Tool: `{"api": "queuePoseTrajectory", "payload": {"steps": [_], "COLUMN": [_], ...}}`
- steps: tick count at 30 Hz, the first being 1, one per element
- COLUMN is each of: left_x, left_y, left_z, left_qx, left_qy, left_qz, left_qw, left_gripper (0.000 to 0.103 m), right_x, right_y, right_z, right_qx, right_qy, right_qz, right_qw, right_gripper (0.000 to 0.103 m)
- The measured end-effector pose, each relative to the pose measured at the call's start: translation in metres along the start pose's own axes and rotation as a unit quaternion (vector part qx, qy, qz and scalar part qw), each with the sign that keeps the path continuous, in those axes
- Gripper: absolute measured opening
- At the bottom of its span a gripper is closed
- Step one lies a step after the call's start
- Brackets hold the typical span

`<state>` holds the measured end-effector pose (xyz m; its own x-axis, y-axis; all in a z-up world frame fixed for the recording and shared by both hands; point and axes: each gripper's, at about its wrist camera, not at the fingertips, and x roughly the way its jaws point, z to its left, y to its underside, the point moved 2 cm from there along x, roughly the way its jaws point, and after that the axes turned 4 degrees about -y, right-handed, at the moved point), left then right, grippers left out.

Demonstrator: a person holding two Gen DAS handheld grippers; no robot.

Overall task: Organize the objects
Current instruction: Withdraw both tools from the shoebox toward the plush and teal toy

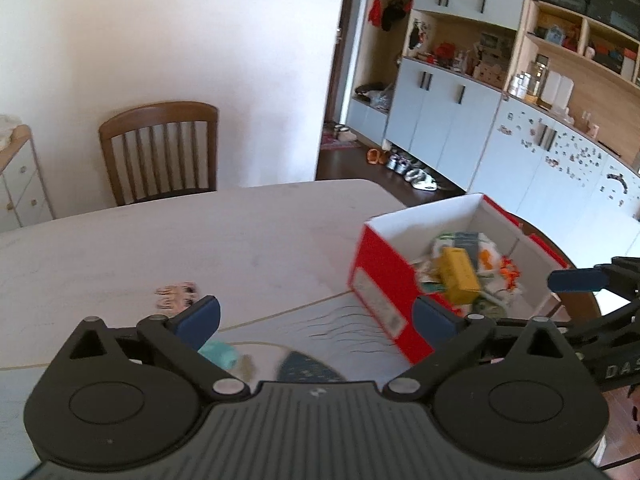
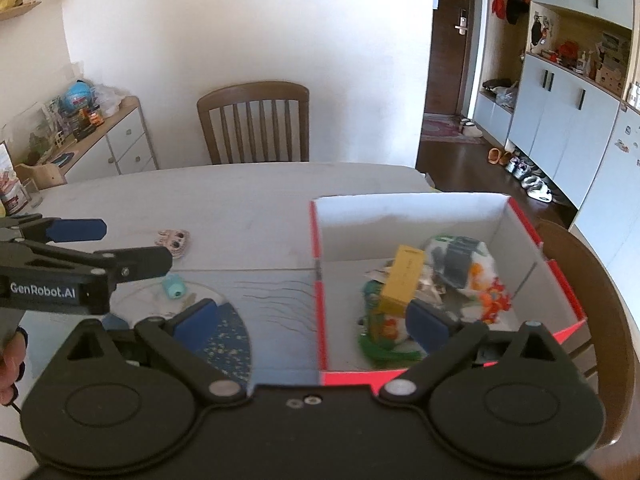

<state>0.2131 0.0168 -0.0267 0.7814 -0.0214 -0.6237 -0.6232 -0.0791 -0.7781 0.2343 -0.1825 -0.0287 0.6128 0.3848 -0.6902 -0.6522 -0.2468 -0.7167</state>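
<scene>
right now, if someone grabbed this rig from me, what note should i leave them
Left claw: open, empty, hovering over the table near the red cardboard box's left side.
Right claw: open, empty, at the box's near edge.
Done: the yellow carton, the white printed pouch and other small colourful bits lie in the box.
Left: the small teal cylinder on the blue placemat, and the flat pink cartoon-face piece on the pale wooden table; both are left of the box and untouched.

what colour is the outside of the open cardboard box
Red outside, white inside; the open cardboard box shows it best in the left wrist view.
</scene>
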Motion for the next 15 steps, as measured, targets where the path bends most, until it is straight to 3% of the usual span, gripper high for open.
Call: {"api": "queuePoseTrajectory", "payload": {"steps": [15], "left_x": [0.03], "left_y": [0.012], "left_z": [0.092], "left_qx": [0.003], "left_qy": [-0.047], "left_qz": [-0.002], "left_qw": [0.9989], "left_gripper": [0.103], "right_x": [0.05], "right_y": [-0.003], "right_z": [0.065], "right_qx": [-0.044], "right_qy": [-0.026], "right_qz": [0.012], "right_qw": [0.999], "right_gripper": [0.1]}}
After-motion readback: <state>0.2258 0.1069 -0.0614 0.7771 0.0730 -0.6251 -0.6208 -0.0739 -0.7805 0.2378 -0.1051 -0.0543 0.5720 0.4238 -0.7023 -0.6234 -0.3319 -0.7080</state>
